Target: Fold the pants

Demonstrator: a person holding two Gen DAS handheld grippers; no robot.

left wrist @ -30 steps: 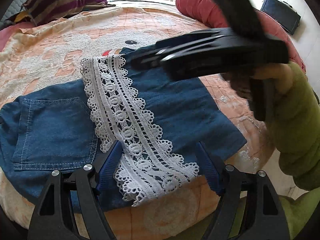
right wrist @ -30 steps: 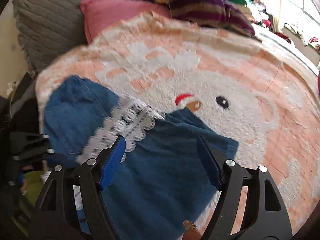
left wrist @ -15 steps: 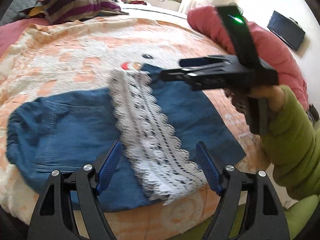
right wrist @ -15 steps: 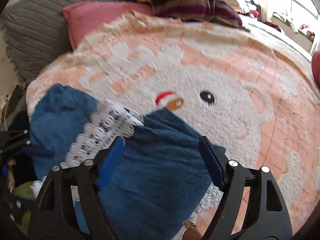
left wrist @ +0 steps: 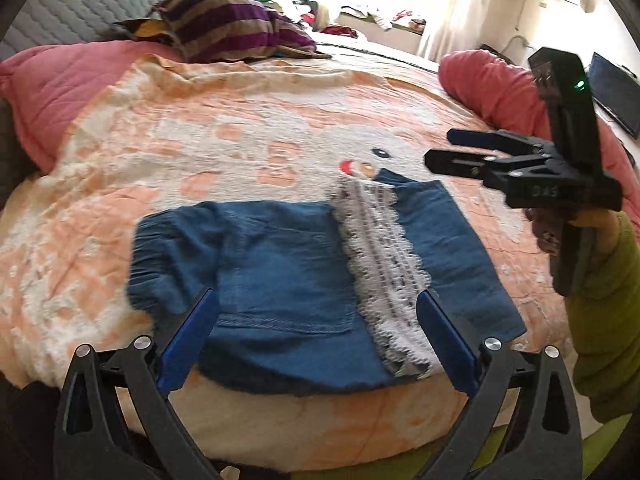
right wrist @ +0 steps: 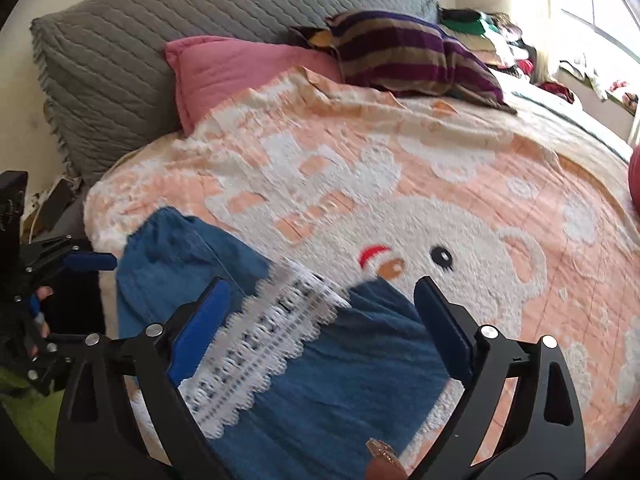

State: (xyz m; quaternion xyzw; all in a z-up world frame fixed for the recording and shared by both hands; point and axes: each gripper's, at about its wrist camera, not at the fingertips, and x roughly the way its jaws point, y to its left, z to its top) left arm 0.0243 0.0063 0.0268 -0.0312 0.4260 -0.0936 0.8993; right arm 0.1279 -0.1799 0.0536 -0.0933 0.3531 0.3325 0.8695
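We see the left gripper (left wrist: 316, 332) w/ its blue-padded jaws spread as wide as they go, nothing pinched; they've just been opening further, and the cloth lies below and beyond the pads, not pressed by them. Same for the right gripper (right wrist: 320, 328): jaws wide, just been opening, empty, hanging above the fabric.

Under both lies the blue denim pants w/ white lace trim (left wrist: 288, 280), folded over on themselves, flat on the peach-and-white bear-print blanket (left wrist: 200, 152), near the blanket's front edge. The lace band (left wrist: 380, 264) runs front to back across the fold; a back pocket shows on the left part.

Vs. a sec ago: in the left view the pants sit farther off and lower in frame, more blanket is visible around them, and the right gripper has gone from over the denim to off its right edge, held by a hand (left wrist: 576, 232) in a green sleeve (left wrist: 604, 320). In the right view the pants also look farther below.

Beyond: striped purple-tan pillow (left wrist: 232, 28), pink quilted pillow (right wrist: 240, 72), grey quilted headboard cushion (right wrist: 180, 24).
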